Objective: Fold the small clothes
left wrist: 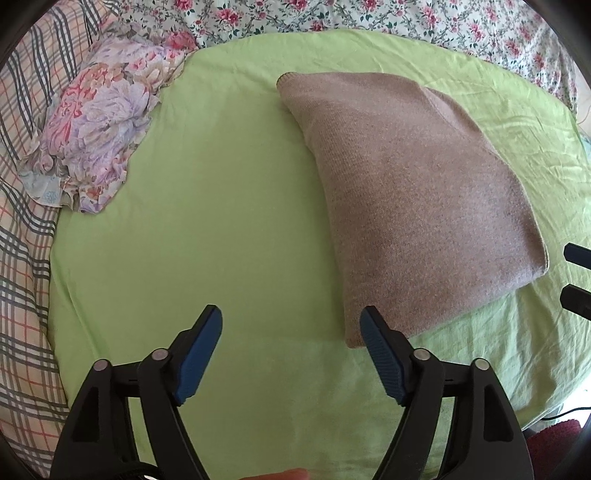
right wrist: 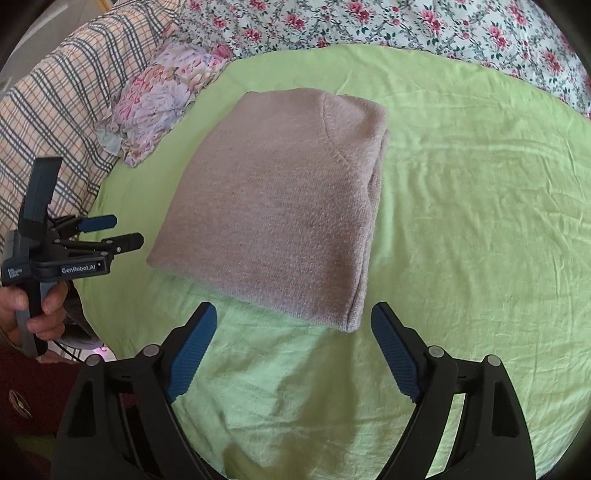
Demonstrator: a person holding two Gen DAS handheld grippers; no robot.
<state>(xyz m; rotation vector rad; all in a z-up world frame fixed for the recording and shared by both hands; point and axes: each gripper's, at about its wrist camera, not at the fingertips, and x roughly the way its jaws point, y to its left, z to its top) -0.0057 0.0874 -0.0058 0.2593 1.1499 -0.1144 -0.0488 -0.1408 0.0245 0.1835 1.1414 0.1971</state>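
Observation:
A pinkish-brown knitted sweater lies folded into a compact rectangle on the green sheet; it also shows in the right wrist view. My left gripper is open and empty, just off the sweater's near left corner. It also shows from the side in the right wrist view, left of the sweater. My right gripper is open and empty, above the sheet in front of the sweater's near edge. Its fingertips show at the right edge of the left wrist view.
A crumpled floral garment lies at the sheet's far left edge, also in the right wrist view. A plaid blanket lies to the left. A flowered bedspread runs along the back.

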